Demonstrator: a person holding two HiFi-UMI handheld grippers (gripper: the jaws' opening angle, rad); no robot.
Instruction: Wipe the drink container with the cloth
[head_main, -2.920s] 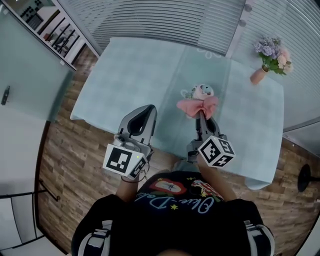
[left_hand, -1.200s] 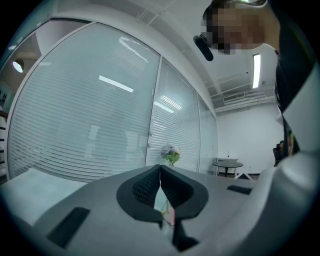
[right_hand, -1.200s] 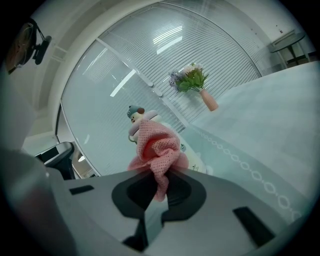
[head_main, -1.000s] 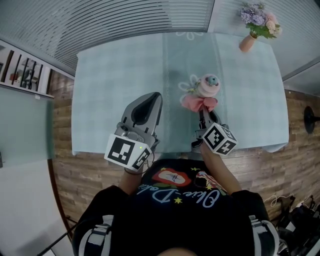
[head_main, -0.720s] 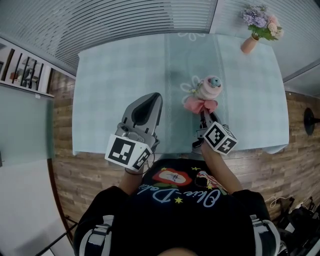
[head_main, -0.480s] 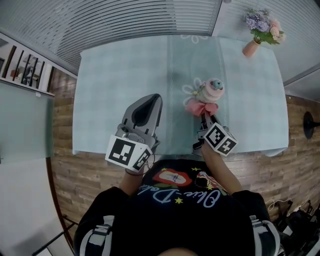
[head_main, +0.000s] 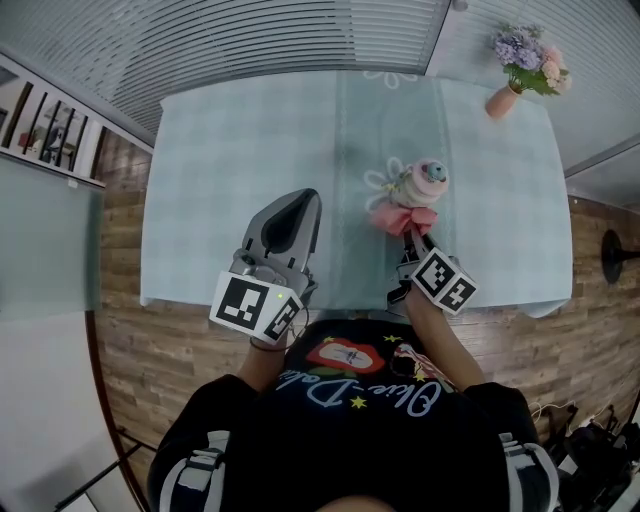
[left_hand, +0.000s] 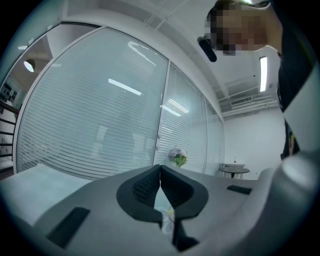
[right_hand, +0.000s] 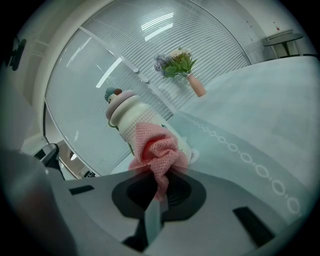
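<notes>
My right hand-held gripper (right_hand: 159, 189) is clamped on the pink mesh cloth (right_hand: 156, 146); the cloth bunches up out of the jaws and touches the lower side of the drink container (right_hand: 129, 115) that faces me; the container has a cream body and a pinkish lid with a teal knob on top; it stands upright on the tabletop (head_main: 250, 150), right of centre, on the runner strip with the flower outline; in the head view the cloth sits between the gripper tips and the container, covering its lower part.

My left hand-held gripper (left_hand: 160, 172) has its jaws together with nothing between them; it is held over the near part of the tabletop, left of the container and apart from it, pointing away from me.

A small vase of flowers (head_main: 518, 72) stands at the far right corner of the tabletop, well apart from the container; the tabletop has a pale blue-green checked cover; wooden floor (head_main: 190, 335) shows under its near edge; a wall of slatted blinds (head_main: 300, 35) lies beyond its far edge.
</notes>
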